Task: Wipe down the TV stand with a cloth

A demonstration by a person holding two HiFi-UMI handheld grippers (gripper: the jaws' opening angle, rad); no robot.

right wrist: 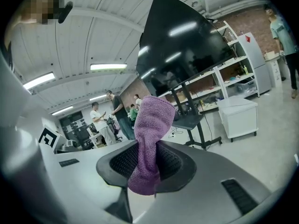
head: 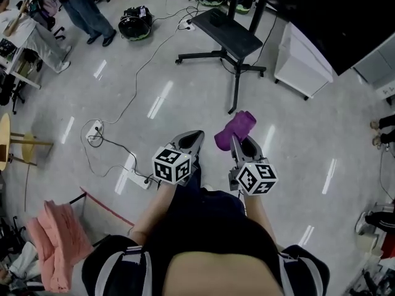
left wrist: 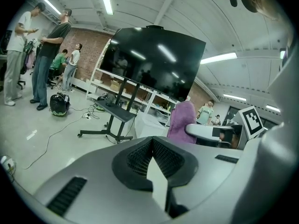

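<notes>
Grey floor (head: 308, 128), TV stand (head: 231, 32) ahead, right gripper (head: 237, 143) clamping purple cloth (head: 235, 128), left gripper (head: 197, 135) closed, empty.

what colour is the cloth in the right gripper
Purple. The cloth shows best in the right gripper view, pinched by the right gripper.

Both forearms out fwd from the torso, elbows bent, grippers side by side, tips pointing away from the body. R gripper (head: 238, 142) clamped on cloth (head: 235, 128): pads pinch it near one end, the rest sticks out past the tips. L gripper (head: 194, 137) just left of cloth, not touching it; jaws together at the tips, nothing between. R cube (head: 257, 177) behind cloth, toward the body; L cube (head: 171, 163) left of cloth & nearer the body. L forearm (head: 150, 211) bare, angled in toward cloth; R forearm (head: 256, 207) about straight behind cloth.
</notes>
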